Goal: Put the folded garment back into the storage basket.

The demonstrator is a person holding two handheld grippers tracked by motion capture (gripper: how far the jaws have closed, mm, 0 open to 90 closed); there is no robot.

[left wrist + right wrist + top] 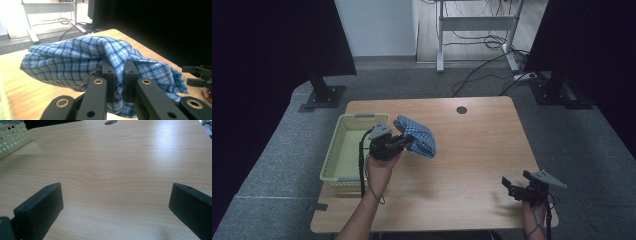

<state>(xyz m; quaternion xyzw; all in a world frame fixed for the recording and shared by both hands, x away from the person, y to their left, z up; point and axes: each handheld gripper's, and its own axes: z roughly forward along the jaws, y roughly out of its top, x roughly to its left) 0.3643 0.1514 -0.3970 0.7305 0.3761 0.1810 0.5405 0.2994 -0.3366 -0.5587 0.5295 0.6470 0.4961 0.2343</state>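
Left gripper (404,141) pinches a blue checked cloth (417,135) lifted just right of the basket (330,162), probably bound there next; right gripper (514,186) rests spread, near right.

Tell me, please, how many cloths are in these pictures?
1. The blue checked cloth is bunched and pinched by the left gripper, just right of the yellow basket. The basket's visible floor looks bare, but the near wall hides some of it.

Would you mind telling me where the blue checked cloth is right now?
In the high view, the blue checked cloth hangs pinched in the left tool, above the table, just right of the yellow basket.
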